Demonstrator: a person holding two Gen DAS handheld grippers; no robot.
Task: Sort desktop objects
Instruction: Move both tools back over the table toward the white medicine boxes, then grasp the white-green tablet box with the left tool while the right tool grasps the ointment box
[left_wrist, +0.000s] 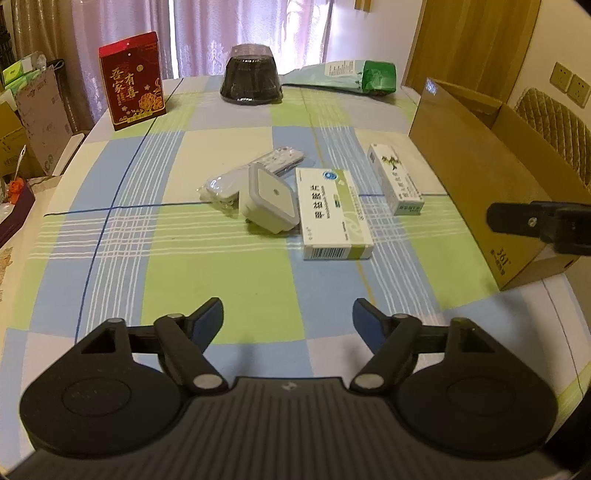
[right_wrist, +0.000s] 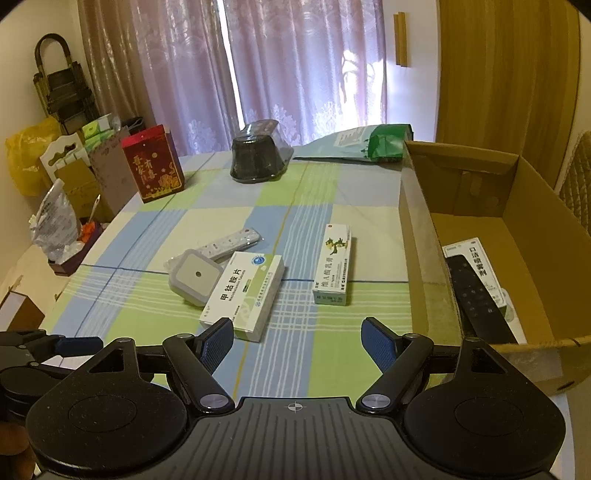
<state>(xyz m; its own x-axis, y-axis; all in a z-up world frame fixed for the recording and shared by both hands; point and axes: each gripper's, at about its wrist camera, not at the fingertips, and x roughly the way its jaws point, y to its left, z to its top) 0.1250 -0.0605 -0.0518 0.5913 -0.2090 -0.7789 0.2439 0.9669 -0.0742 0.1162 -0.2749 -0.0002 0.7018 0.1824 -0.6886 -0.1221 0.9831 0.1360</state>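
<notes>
On the checked tablecloth lie a white-green medicine box (left_wrist: 334, 214) (right_wrist: 243, 291), a narrower ointment box (left_wrist: 394, 179) (right_wrist: 333, 264), a square white night light (left_wrist: 269, 197) (right_wrist: 194, 277) and a wrapped white power strip (left_wrist: 255, 171) (right_wrist: 229, 243). The open cardboard box (right_wrist: 421, 240) (left_wrist: 465, 170) at the right holds a black remote (right_wrist: 476, 295) on a white box (right_wrist: 480, 262). My left gripper (left_wrist: 288, 321) is open above the near cloth, nothing between its fingers. My right gripper (right_wrist: 297, 341) is open too, just short of the medicine box.
A red gift box (left_wrist: 133, 79) (right_wrist: 153, 168), a dark domed container (left_wrist: 251, 79) (right_wrist: 256, 157) and a green-white bag (left_wrist: 343, 75) (right_wrist: 365, 144) stand along the far edge. Boxes and bags crowd the floor at the left (right_wrist: 55, 192). The right gripper's finger (left_wrist: 524, 219) shows at the right.
</notes>
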